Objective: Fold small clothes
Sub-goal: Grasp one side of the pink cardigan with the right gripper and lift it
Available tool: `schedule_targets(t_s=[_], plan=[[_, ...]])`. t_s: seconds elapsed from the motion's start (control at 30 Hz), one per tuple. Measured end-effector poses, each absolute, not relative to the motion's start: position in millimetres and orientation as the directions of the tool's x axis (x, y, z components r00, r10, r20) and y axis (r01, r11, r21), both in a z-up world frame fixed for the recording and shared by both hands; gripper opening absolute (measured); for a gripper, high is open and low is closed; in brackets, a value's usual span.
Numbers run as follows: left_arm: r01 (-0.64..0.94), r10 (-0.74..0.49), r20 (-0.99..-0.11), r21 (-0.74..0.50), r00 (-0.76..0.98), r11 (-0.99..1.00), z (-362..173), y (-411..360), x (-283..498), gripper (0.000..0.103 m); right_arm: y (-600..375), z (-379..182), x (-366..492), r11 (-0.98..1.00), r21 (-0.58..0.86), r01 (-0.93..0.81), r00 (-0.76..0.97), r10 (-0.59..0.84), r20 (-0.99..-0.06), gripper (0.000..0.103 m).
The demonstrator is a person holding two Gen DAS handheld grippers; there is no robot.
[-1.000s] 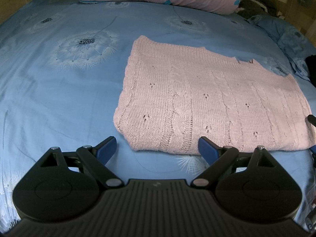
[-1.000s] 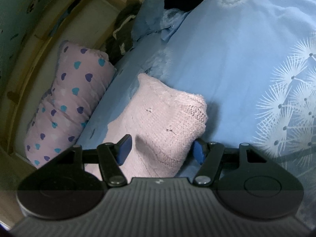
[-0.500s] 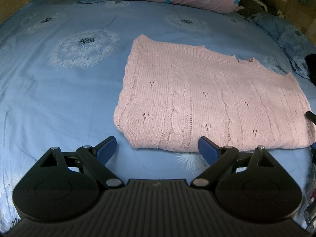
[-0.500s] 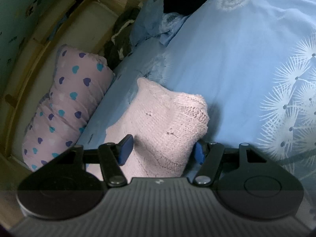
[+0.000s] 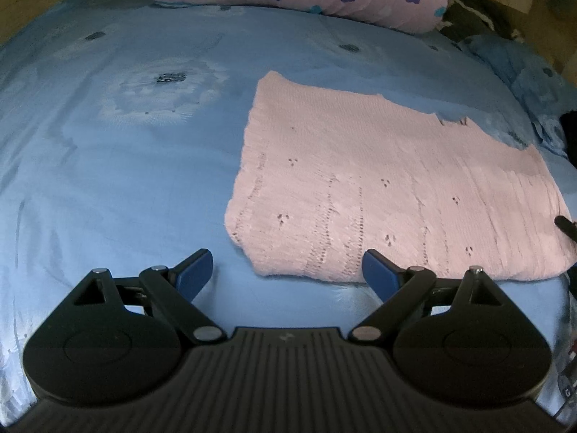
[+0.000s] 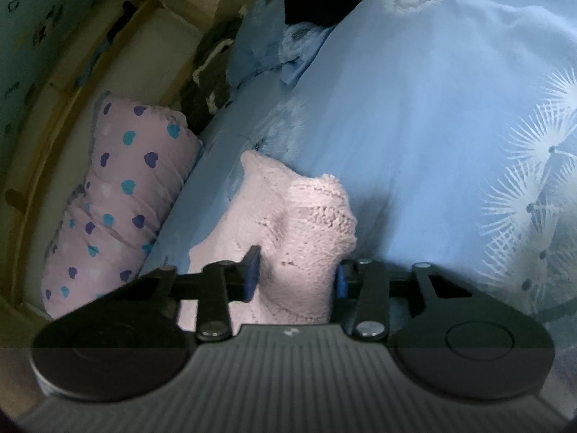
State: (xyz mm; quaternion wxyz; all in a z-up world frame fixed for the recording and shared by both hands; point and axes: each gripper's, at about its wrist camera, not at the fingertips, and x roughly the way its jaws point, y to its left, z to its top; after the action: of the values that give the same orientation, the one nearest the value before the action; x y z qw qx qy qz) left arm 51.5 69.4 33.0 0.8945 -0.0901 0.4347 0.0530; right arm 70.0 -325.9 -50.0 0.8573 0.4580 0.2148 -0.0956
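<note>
Two grippers work one pink knit sweater [image 5: 389, 195] flat on the bed [image 5: 126, 180], long axis left-right: right gripper [image 6: 295, 274] jaws just closed, pinching its right end, left gripper [image 5: 285, 270] jaws spread, empty, just short of its near-left corner.

Both views are dim with a cold blue tone, and the fisheye lens bends the edges strongly, with dark corners. The left wrist view is blurred and blocky, so the knit of the pink sweater [image 5: 389, 195] looks smeared. In the right wrist view the bedsheet [image 6: 432, 115] is brightest at the upper right, a soft shadow lies beside the sweater, and a darker band crosses the bottom.
</note>
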Motion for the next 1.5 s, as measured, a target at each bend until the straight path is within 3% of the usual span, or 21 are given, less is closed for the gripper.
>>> schedule_targets(t_s=[0.4, 1.07, 1.5], plan=[[-0.209, 0.023, -0.785, -0.137, 0.619, 0.968, 38, 83, 50, 0.093, -314, -10, 71, 0.731, 0.63, 0.262, 0.907, 0.036, -0.419, 0.024], [-0.275, 0.066, -0.791, -0.132, 0.609, 0.952, 41, 104, 49, 0.093, -242, 55, 96, 0.846, 0.533, 0.004, 0.922, 0.204, -0.33, 0.021], [-0.345, 0.118, -0.775, -0.136, 0.621, 0.929, 49, 131, 41, 0.093, -137, 65, 107, 0.851, 0.467, -0.24, 0.859, 0.411, -0.307, 0.019]])
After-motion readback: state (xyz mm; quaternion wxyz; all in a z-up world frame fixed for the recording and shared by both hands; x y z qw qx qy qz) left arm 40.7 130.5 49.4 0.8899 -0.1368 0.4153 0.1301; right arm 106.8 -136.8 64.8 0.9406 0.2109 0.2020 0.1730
